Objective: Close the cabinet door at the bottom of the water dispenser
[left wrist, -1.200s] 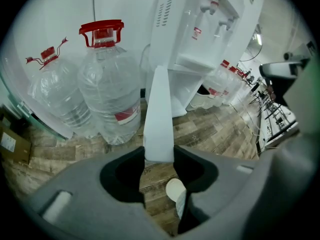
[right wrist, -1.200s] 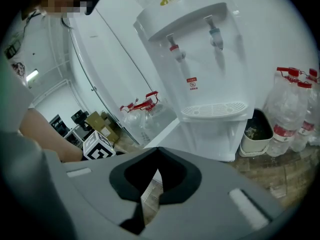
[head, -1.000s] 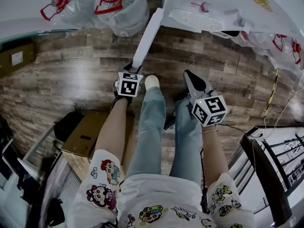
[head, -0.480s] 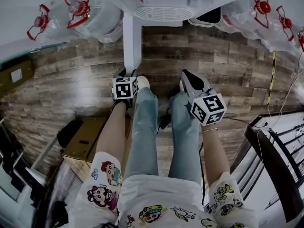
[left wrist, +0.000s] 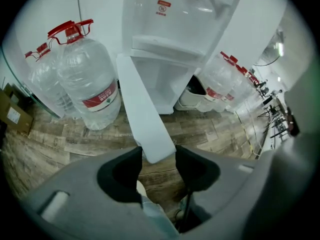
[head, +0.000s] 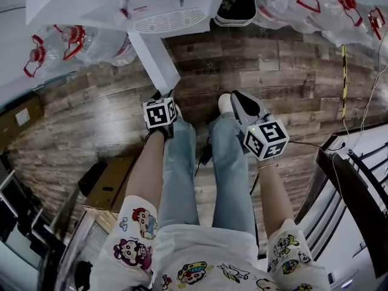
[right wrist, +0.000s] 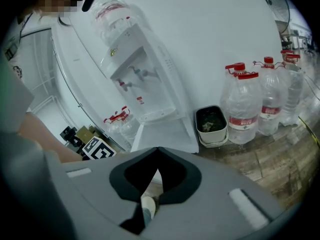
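Observation:
The white water dispenser (head: 163,5) stands at the top of the head view with its bottom cabinet door (head: 154,59) swung out towards me. My left gripper (head: 165,96) points steeply down at the door's free edge. In the left gripper view the door (left wrist: 142,114) ends between the pads of the left gripper (left wrist: 156,156), and the jaws are opening around it. My right gripper (head: 236,97) is beside it on the right, shut on nothing. In the right gripper view the right gripper (right wrist: 158,151) points towards the dispenser (right wrist: 135,69) and the door's flat face (right wrist: 165,136).
Several large water bottles (left wrist: 87,79) with red caps stand on the wood floor either side of the dispenser. A dark bin (right wrist: 211,125) sits by its base. A cardboard box (head: 112,183) lies at my left, a dark railing (head: 357,193) at my right. My shoes (head: 224,102) are near the door.
The dispenser has slid left across the head view and the door now slants the other way, its free edge still at my left gripper. Both grippers moved sideways with me.

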### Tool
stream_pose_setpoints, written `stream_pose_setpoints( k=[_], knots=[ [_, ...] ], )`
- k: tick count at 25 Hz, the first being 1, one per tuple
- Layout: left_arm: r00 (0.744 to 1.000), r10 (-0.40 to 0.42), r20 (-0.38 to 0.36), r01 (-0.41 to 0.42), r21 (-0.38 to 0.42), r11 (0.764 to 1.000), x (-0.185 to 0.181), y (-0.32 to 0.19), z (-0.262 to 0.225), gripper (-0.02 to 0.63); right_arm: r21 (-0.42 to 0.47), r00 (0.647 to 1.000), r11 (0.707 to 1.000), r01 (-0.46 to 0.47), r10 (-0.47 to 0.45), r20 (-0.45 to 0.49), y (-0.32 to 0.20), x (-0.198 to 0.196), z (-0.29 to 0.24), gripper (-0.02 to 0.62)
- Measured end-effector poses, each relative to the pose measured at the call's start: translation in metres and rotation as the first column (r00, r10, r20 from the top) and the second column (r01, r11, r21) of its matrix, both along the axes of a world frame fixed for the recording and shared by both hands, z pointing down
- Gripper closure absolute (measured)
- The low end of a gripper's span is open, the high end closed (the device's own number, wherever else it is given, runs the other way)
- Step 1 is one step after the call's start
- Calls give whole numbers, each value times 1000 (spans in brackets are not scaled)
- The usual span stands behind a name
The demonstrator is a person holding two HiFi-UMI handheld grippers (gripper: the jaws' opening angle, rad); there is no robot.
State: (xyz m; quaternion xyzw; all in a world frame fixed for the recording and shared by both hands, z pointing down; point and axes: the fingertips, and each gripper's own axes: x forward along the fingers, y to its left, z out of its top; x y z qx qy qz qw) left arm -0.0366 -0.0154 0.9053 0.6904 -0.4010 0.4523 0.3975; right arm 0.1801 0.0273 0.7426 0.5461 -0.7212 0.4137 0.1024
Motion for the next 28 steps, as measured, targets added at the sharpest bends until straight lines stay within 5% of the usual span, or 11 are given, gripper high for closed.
stream_pose_setpoints(
  k=[15,28],
  knots=[
    [979,-202,-8,202,-34,979,91,-19,2,383,-61,995,994,-90,92,26,9,86,21,584],
    [997,-72,-14,72,-13,997,173,-61,7,388,-102,994,991,-92,97,45,-21,128,36,584]
  ],
)
